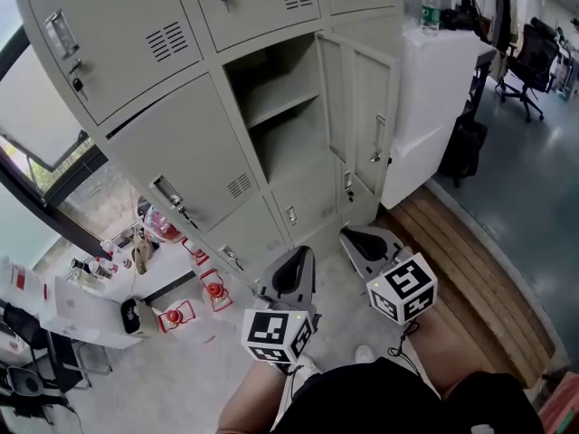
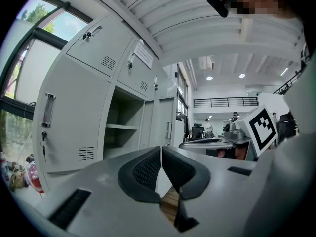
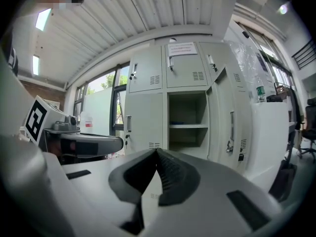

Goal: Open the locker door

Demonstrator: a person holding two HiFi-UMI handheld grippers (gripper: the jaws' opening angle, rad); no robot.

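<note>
Left gripper (image 1: 291, 277) and right gripper (image 1: 365, 244) hang low over the floor, both pinched closed on nothing, well short of the locker (image 1: 181, 152). Ahead, the locker door (image 1: 369, 116) in the middle column stands swung wide, its compartment bare. It looks like thin, stiff sheet metal, likely light on its hinges. The handle (image 1: 378, 141) is the spot to grab.

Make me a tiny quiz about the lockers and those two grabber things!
1. True or false: one locker door stands open.
2. What stands on top of the white cabinet? A) a bottle B) a teddy bear C) a lamp
3. Fill in: the jaws of the left gripper and the right gripper are both ____, with nothing between them.
Key: 1 true; 2 A; 3 shut.
</note>
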